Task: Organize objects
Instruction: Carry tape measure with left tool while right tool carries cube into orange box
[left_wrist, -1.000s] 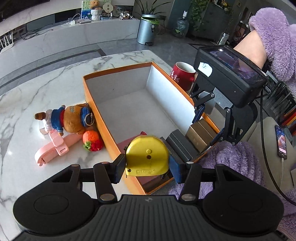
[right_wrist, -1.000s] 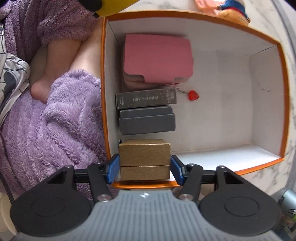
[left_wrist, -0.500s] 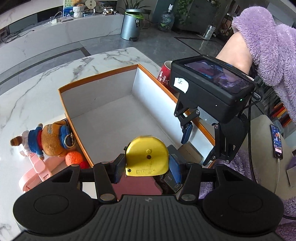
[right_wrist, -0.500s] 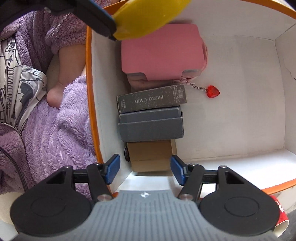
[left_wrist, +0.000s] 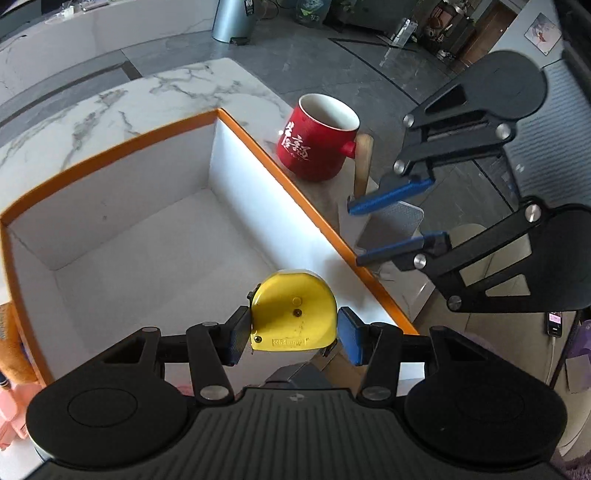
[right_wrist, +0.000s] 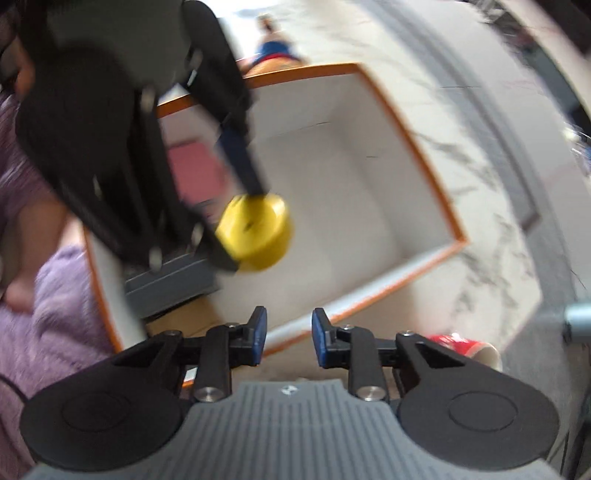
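Observation:
My left gripper (left_wrist: 291, 332) is shut on a yellow tape measure (left_wrist: 293, 314) and holds it above the near end of the orange box (left_wrist: 251, 206) with the white inside. In the right wrist view the tape measure (right_wrist: 258, 232) hangs over the box (right_wrist: 351, 192), near a pink case (right_wrist: 195, 173), a grey box (right_wrist: 170, 284) and a gold box (right_wrist: 184, 321) along its left wall. My right gripper (right_wrist: 288, 338) is outside the box's near rim. Its jaws are closing with nothing between them. The left wrist view shows it (left_wrist: 373, 229) right of the box.
A red mug (left_wrist: 317, 138) stands on the marble table just beyond the box's right wall, close to my right gripper. A plush toy (right_wrist: 273, 55) lies beyond the box's far side. A person's purple sleeve (right_wrist: 55, 314) is at the left. A phone (left_wrist: 554, 325) lies off the table.
My right gripper let go of the gold box, rose out of the orange box and narrowed its jaws. My left gripper carried the tape measure over the box and lower.

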